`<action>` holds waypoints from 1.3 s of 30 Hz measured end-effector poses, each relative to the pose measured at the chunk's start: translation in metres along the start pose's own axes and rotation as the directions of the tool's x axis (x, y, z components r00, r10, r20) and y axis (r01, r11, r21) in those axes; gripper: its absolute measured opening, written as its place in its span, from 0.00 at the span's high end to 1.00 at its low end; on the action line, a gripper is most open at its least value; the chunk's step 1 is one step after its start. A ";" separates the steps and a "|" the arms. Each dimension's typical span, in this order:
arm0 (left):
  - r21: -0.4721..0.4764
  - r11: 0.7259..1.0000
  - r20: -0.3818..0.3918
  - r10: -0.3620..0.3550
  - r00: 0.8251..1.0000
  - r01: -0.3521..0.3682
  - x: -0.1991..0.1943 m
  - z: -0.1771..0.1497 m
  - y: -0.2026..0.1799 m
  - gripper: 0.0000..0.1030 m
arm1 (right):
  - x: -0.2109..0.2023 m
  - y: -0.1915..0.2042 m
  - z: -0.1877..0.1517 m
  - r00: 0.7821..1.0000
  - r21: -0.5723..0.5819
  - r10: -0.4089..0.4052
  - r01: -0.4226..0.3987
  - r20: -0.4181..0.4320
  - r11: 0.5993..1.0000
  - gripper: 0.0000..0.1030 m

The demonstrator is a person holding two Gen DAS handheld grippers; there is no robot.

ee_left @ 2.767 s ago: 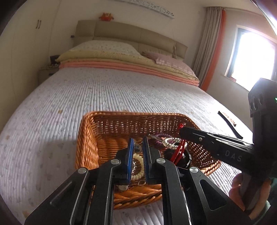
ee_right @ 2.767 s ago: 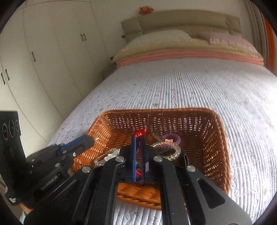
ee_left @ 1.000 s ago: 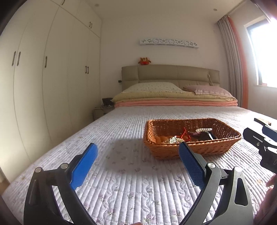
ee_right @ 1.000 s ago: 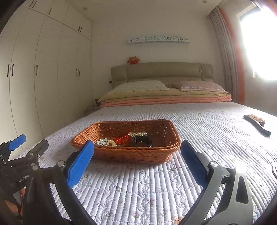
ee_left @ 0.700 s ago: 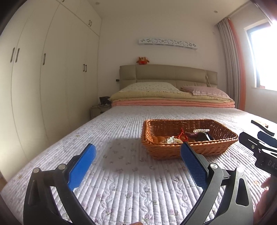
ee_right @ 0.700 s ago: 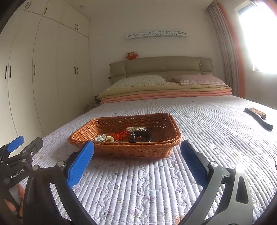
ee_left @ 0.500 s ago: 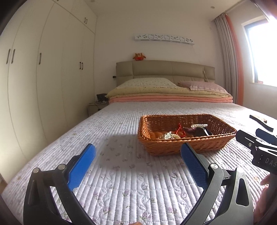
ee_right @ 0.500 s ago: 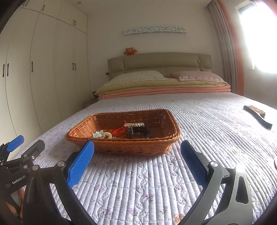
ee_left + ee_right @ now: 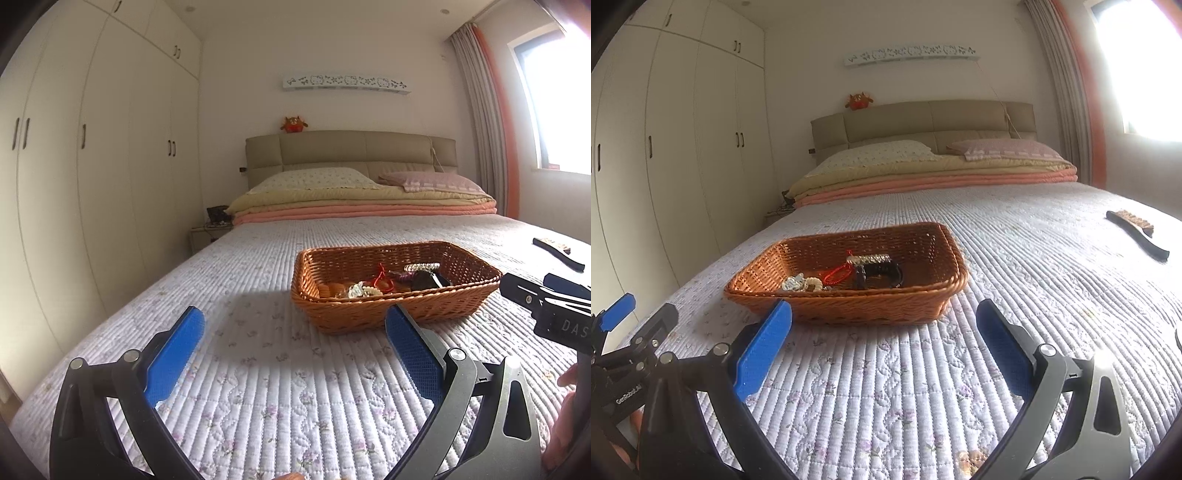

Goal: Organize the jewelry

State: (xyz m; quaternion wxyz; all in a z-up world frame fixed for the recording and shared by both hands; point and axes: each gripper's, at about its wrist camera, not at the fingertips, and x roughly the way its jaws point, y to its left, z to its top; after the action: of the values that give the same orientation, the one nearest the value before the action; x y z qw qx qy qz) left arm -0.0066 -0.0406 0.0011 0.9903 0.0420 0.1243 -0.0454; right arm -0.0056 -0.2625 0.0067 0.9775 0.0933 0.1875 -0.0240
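An orange wicker basket (image 9: 373,317) (image 9: 871,314) sits on the quilted bed. Inside lie a red cord bracelet (image 9: 382,278) (image 9: 836,275), a pale bead bracelet (image 9: 362,290) (image 9: 803,283), a silver bracelet (image 9: 421,266) (image 9: 870,258) and a black bangle (image 9: 430,280) (image 9: 879,273). My left gripper (image 9: 295,325) is open and empty, held back from the basket's near left side. My right gripper (image 9: 884,317) is open and empty, in front of the basket's near wall. Each gripper shows at the edge of the other's view: the right gripper (image 9: 546,295), the left gripper (image 9: 631,325).
A dark brush (image 9: 557,251) (image 9: 1137,234) lies on the quilt at the right. Folded blankets and pillows (image 9: 362,199) are stacked at the headboard. White wardrobes (image 9: 92,184) line the left wall; a nightstand (image 9: 208,232) stands beside the bed. A window (image 9: 554,110) is at right.
Both grippers were shut inside the basket, then opened and pulled back low over the quilt. In the last second the views have only shifted slightly.
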 end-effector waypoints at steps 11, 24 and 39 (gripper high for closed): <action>-0.016 1.000 -0.009 0.008 1.000 -0.009 -0.001 0.001 0.002 0.07 | -0.003 0.005 -0.001 1.000 -0.019 0.003 -0.002 0.005 1.000 0.07; -0.014 1.000 -0.017 0.013 1.000 -0.014 -0.002 0.001 0.002 0.07 | -0.003 0.001 0.000 1.000 0.001 0.006 -0.006 0.001 1.000 0.07; -0.011 1.000 -0.024 0.012 1.000 -0.012 -0.001 0.002 0.003 0.07 | -0.004 0.001 0.000 1.000 0.002 0.007 -0.007 0.001 1.000 0.07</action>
State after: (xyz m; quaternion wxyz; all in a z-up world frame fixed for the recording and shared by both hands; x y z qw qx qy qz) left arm -0.0070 -0.0382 0.0031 0.9892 0.0375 0.1361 -0.0382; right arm -0.0089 -0.2613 0.0085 0.9776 0.0951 0.1866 -0.0208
